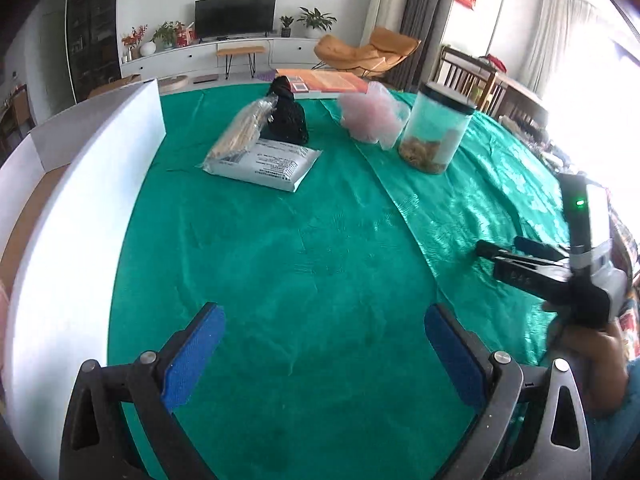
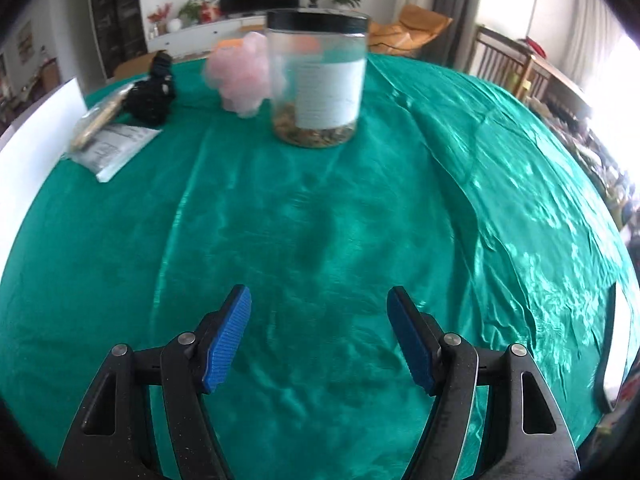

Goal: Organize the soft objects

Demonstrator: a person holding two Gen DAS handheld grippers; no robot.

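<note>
Hovering both grippers over green worktop (image 2: 320,220), jaws open, empty. We note pink puff (image 2: 244,76) far ahead, left of jar (image 2: 318,80); right gripper (image 2: 319,336) nearer than left gripper (image 1: 324,354).

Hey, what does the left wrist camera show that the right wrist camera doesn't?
Only the left wrist view shows the right gripper from the side, the hand holding it, and the orange book behind the black pouch. Only the right wrist view shows the jar's white label. Both show the green cloth, clear jar, pink puff, white packet, white box and open, empty jaws.
</note>
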